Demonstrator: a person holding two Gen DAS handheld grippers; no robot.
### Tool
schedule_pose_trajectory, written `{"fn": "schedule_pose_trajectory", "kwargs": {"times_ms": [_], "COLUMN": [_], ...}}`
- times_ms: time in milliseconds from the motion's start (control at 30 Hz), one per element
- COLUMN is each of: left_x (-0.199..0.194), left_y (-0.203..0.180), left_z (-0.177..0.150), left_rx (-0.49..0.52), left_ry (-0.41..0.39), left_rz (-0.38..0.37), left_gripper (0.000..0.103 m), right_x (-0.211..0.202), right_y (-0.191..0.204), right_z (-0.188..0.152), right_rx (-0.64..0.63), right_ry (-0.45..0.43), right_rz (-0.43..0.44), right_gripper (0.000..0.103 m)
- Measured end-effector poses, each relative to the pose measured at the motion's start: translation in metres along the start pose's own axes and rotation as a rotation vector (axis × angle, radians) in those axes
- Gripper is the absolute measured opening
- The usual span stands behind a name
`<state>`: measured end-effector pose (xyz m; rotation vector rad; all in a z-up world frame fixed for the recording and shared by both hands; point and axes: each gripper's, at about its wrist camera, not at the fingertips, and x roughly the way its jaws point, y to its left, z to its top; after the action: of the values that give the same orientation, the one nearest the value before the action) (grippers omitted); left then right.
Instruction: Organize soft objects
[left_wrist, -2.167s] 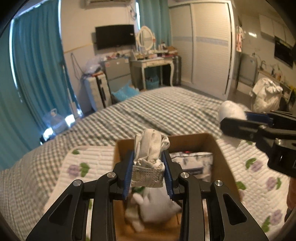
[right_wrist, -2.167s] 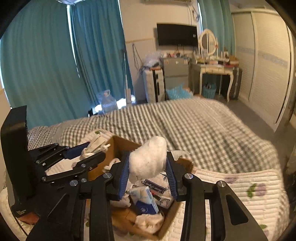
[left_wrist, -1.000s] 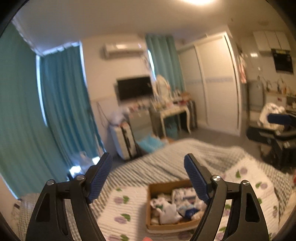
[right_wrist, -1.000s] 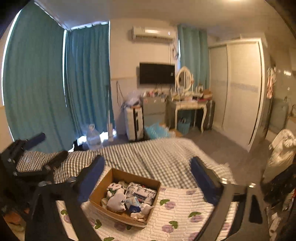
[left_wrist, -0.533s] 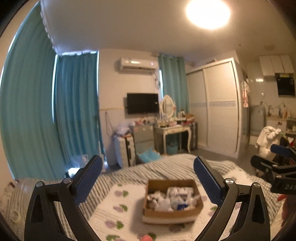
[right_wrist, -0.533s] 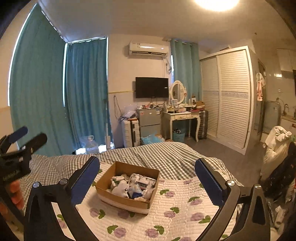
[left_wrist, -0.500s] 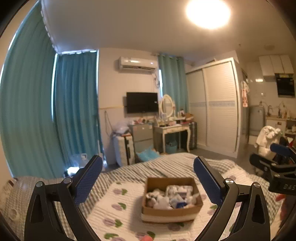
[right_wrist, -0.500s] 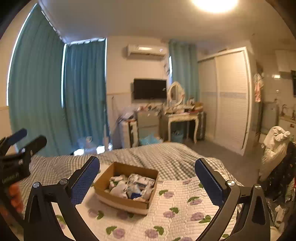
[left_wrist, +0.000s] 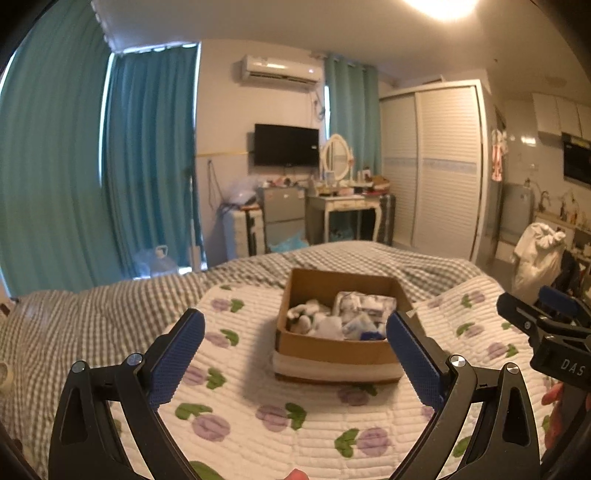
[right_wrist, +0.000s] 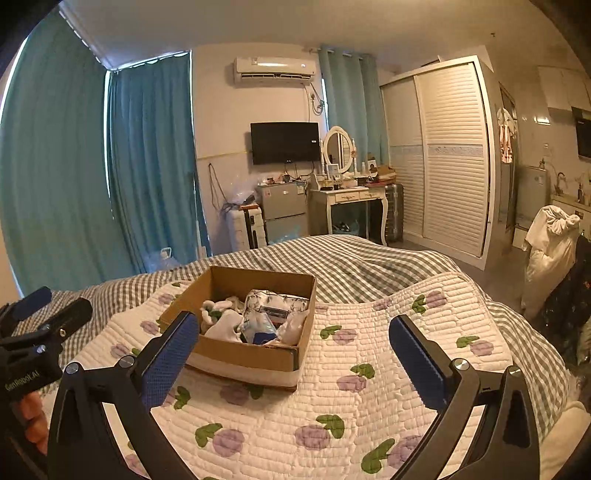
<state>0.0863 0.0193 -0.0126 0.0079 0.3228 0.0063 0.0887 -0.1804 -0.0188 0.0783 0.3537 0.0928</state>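
Jaws of both the left gripper (left_wrist: 293, 341) and the right gripper (right_wrist: 291, 343) stand wide apart with nothing between them. Each hangs over the floral quilt (left_wrist: 258, 424), short of the cardboard box (right_wrist: 240, 354) on the bed (right_wrist: 351, 266). Soft objects (right_wrist: 251, 321), pale cloths and packets, lie piled inside the box; none shows loose on the quilt. Judging by that, the gathering looks largely done, with little visibly left.

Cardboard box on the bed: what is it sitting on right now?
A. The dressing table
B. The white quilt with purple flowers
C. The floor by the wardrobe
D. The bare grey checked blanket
B: the cardboard box rests on the white quilt with purple flowers, with the checked blanket beyond it.
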Motion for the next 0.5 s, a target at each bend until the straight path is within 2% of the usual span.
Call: {"fn": "schedule_pose_trajectory", "kwargs": {"times_ms": [267,500], "left_x": [-0.0033,-0.0069], "left_y": [0.0049,-0.0006], "left_z": [-0.0056,-0.0061], "left_rx": [-0.008,0.015], "left_ry": [0.004,0.005], "left_rz": [0.010,-0.011], "left_gripper": [0.101,0.101], "right_x": [0.0000,-0.0068], "right_y": [-0.0011,-0.0010], "right_z": [0.0002,0.0039], "right_rx": [0.013,0.009], "right_ry": [0.013,0.007], "right_rz": [0.001,0.003], "right_gripper": [0.103,0.103]}}
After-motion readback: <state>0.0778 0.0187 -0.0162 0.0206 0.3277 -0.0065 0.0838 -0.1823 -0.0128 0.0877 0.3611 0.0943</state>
